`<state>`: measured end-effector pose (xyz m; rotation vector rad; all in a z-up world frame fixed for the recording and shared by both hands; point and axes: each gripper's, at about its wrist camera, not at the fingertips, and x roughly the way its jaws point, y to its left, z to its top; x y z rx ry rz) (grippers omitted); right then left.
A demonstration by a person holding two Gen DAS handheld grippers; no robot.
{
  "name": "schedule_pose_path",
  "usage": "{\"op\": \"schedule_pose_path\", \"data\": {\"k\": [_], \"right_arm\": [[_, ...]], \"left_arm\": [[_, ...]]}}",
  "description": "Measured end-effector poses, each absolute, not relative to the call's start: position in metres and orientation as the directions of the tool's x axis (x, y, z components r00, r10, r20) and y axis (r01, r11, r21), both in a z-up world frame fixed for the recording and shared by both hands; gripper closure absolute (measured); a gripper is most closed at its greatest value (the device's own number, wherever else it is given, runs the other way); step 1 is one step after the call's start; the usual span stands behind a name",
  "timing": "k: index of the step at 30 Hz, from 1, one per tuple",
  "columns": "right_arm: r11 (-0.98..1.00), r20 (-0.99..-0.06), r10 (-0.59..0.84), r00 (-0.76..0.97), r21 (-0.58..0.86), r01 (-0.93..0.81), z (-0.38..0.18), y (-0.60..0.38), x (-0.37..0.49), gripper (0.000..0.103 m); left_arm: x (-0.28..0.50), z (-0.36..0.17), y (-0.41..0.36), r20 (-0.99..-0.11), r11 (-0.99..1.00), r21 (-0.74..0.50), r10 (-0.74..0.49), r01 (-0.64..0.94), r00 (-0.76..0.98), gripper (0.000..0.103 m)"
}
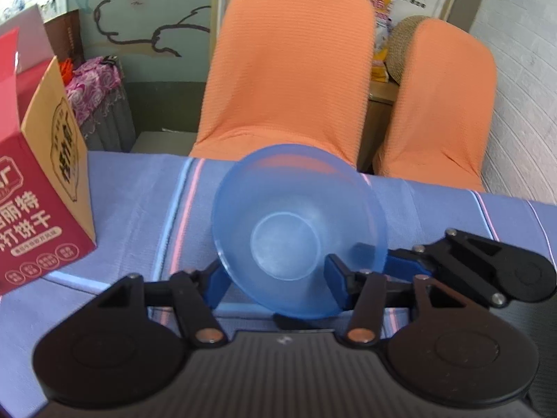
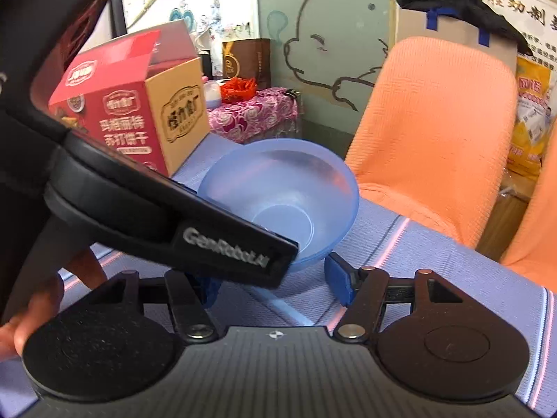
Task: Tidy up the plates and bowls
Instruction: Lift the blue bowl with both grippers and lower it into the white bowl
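Blue bowl (image 1: 299, 230) (tilted) pinched by left hand-held gripper (image 1: 278, 284); right hand-held gripper (image 2: 275, 284) spread; red box (image 1: 38, 209) near.

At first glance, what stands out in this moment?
A translucent blue bowl sits tilted between the left gripper fingers, above the striped lilac tablecloth. Two orange-covered chairs fill the background, and a red cracker box stands at the table's left.
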<state>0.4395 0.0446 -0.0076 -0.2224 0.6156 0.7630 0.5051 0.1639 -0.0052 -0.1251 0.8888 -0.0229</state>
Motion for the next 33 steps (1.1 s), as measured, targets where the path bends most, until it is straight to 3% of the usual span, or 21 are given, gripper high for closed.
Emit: {"op": "schedule_pose_path", "data": {"k": [16, 23, 33], "right_arm": [[0.704, -0.621, 0.53, 0.577, -0.057, -0.708, 0.031, 0.021, 0.387, 0.053], [0.767, -0.637, 0.452, 0.624, -0.079, -0.636, 0.068, -0.036, 0.323, 0.053], [0.865, -0.673, 0.328, 0.663, -0.067, -0.496, 0.076, -0.134, 0.199, 0.052]], "left_arm": [[0.447, 0.033, 0.14, -0.78, 0.968, -0.248, -0.217, 0.028, 0.587, 0.051], [0.384, 0.064, 0.079, -0.754, 0.938, -0.302, -0.343, 0.167, 0.56, 0.051], [0.274, 0.064, -0.035, -0.736, 0.852, -0.353, -0.508, 0.387, 0.448, 0.051]]}}
